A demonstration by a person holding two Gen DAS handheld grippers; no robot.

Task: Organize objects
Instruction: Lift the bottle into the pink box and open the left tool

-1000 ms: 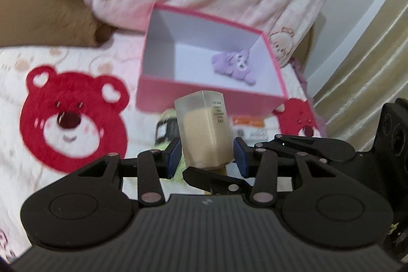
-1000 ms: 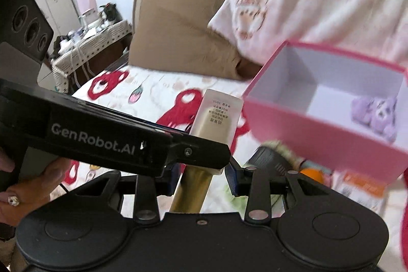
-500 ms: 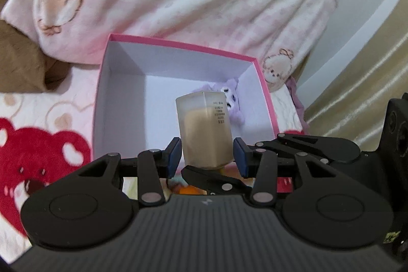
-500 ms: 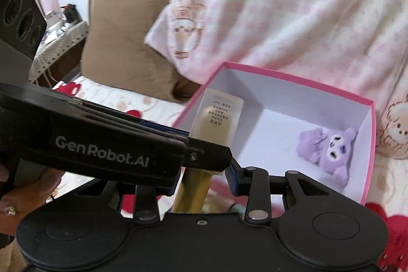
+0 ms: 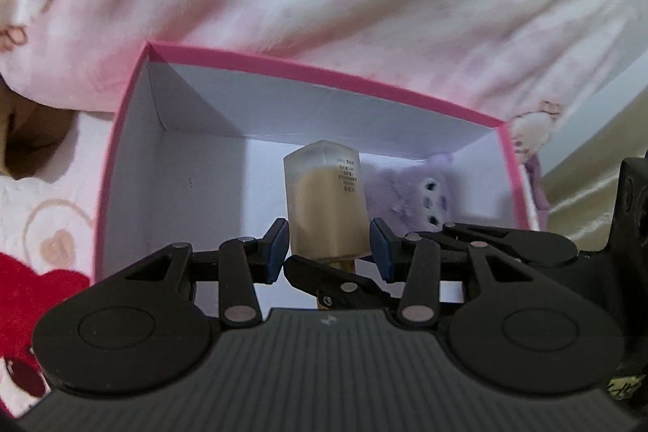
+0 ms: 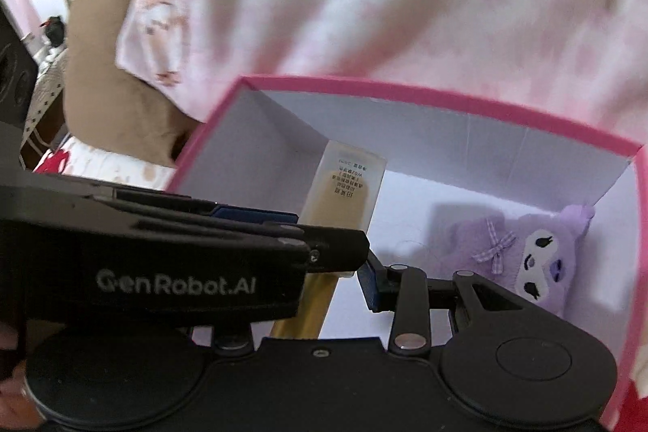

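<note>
The left claw (image 5: 328, 243) and right claw (image 6: 336, 270) both grip 1 frosted bottle (image 5: 326, 205) of beige liquid, gold cap toward the claws, held over the open pink box (image 5: 324, 75). Uneven release could tip it onto the purple plush (image 5: 409, 193) lying in the right corner.

A frosted cosmetic bottle (image 5: 326, 203) of beige liquid with a gold cap stands clamped between both grippers, base pointing away from them and small dark print on one face. Just beyond and below the left gripper (image 5: 329, 243) sits an open pink box (image 5: 133, 132) with a white inside. A purple plush toy (image 6: 522, 254) lies in its corner, ahead and right of the right gripper (image 6: 344, 270).
</note>
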